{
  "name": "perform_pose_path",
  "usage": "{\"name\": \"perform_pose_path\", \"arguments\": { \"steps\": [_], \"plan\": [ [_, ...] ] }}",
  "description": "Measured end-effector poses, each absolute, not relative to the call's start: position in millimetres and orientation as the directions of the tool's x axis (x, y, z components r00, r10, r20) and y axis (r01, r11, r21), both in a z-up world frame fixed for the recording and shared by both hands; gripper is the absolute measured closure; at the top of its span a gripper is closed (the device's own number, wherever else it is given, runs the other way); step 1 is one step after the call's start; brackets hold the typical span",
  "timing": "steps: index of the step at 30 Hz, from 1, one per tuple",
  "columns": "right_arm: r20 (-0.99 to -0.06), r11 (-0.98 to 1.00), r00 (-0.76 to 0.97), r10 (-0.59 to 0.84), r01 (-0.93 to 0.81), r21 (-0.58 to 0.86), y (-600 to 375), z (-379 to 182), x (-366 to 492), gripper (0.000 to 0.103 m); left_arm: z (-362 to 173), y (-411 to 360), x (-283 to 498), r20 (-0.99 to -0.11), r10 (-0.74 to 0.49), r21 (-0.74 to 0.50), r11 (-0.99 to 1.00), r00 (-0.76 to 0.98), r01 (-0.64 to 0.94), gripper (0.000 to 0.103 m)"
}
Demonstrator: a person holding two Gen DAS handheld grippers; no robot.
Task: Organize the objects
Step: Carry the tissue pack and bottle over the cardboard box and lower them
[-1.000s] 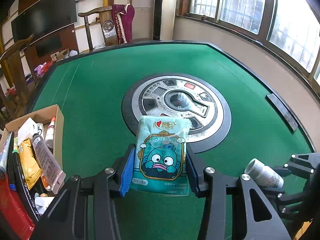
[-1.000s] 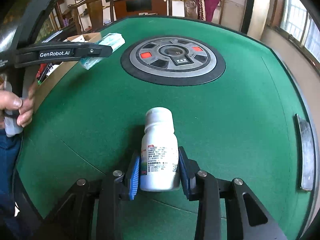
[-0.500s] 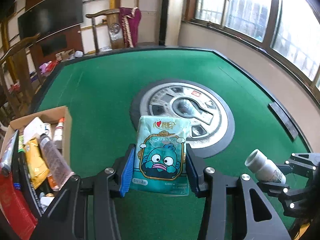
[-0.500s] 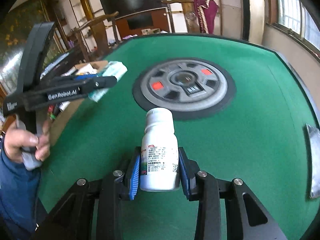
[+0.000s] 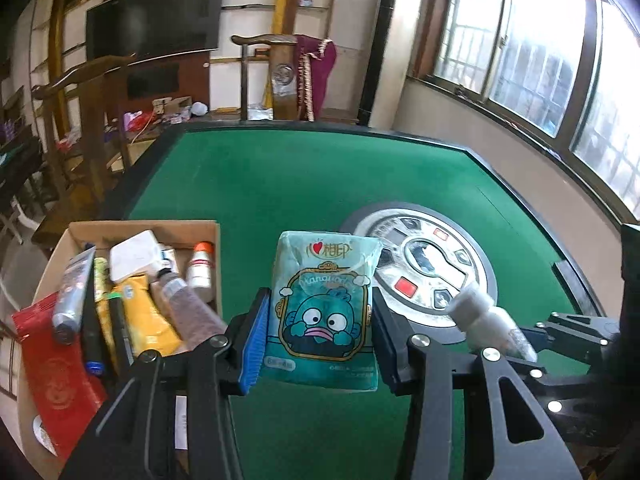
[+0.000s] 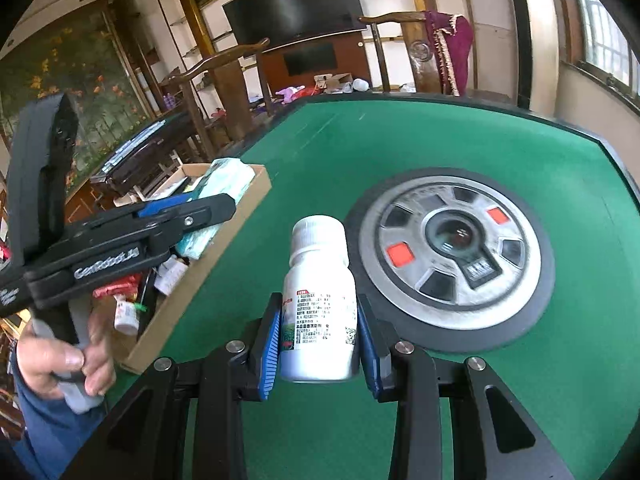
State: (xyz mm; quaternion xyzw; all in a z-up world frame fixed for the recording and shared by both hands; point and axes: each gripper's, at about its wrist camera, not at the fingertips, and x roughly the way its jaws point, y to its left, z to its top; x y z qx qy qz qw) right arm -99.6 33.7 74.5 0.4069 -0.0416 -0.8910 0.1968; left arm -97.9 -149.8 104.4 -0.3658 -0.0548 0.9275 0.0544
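Left claw (image 5: 318, 336) clamps tissue pack (image 5: 325, 304) | right claw (image 6: 318, 346) clamps white bottle (image 6: 320, 304) | risk: crowded box (image 5: 214, 264) at tabletop's left edge, items may spill.

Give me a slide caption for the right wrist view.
Right gripper holding a white bottle above the green table, near the cardboard box.

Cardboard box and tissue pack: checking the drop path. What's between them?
Only bare green felt separates box from pack in the left wrist view.
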Motion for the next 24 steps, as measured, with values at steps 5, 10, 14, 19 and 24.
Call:
{"name": "perform_pose_path", "arguments": {
  "steps": [5,10,14,19,24],
  "plan": [
    [-0.714,-0.904,-0.564,-0.415,0.342,0.256,11.8,72.2,-114.3,0.066,112.7,-165.1,-92.1,-0.652,0.124,-0.153,-0.988,-0.748,-0.031,0.057],
    [-0.71,-0.888,-0.546,-0.445,0.376,0.267,-16.0,75.4,-128.5,0.066,123.3,-186.3,-83.7,-0.631,0.084,-0.154,-0.988,-0.771,0.019,0.057],
    [-0.706,-0.869,-0.528,-0.472,0.416,0.269,-48.0,79.4,-142.2,0.066,127.9,-210.9,-79.6,-0.626,0.037,-0.153,-0.985,-0.779,0.077,0.057],
    [-0.707,-0.848,-0.499,-0.501,0.445,0.288,-79.8,75.8,-159.5,0.066,124.3,-252.0,-74.0,-0.633,-0.007,-0.182,-0.971,-0.774,0.158,0.057],
    [-0.71,-0.831,-0.471,-0.524,0.466,0.304,-103.3,71.1,-168.9,0.065,121.2,-279.5,-68.0,-0.638,-0.032,-0.205,-0.956,-0.769,0.21,0.057]
  ]
}}
